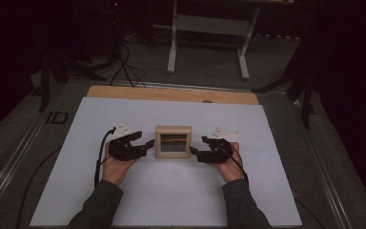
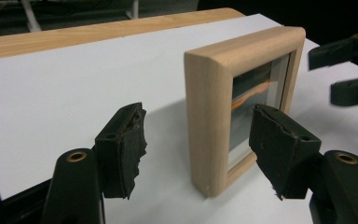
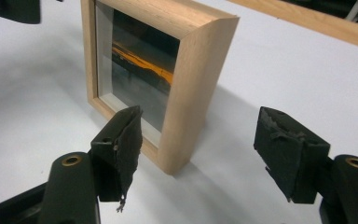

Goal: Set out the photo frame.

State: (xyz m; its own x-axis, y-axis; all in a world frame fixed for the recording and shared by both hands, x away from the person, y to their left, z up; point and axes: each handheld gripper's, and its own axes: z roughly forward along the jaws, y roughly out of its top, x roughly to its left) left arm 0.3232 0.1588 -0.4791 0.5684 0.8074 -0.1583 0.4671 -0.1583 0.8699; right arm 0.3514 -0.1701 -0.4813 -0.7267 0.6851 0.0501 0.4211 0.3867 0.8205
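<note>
From the high view, the wooden frame (image 1: 173, 141) stands upright on the white sheet (image 1: 124, 200) between the left gripper (image 1: 147, 144) and the right gripper (image 1: 195, 151), each just beside one side edge, neither pressing on it.

In the left gripper view, the left gripper (image 2: 198, 140) stands wide, the frame's near edge (image 2: 209, 126) inside the gap and free of both pads.

In the right gripper view, the right gripper (image 3: 198, 144) is equally wide around the frame's corner (image 3: 186, 107). Judging by this, a clean release means drawing both hands straight outward, level, without grazing the frame and tipping it.
</note>
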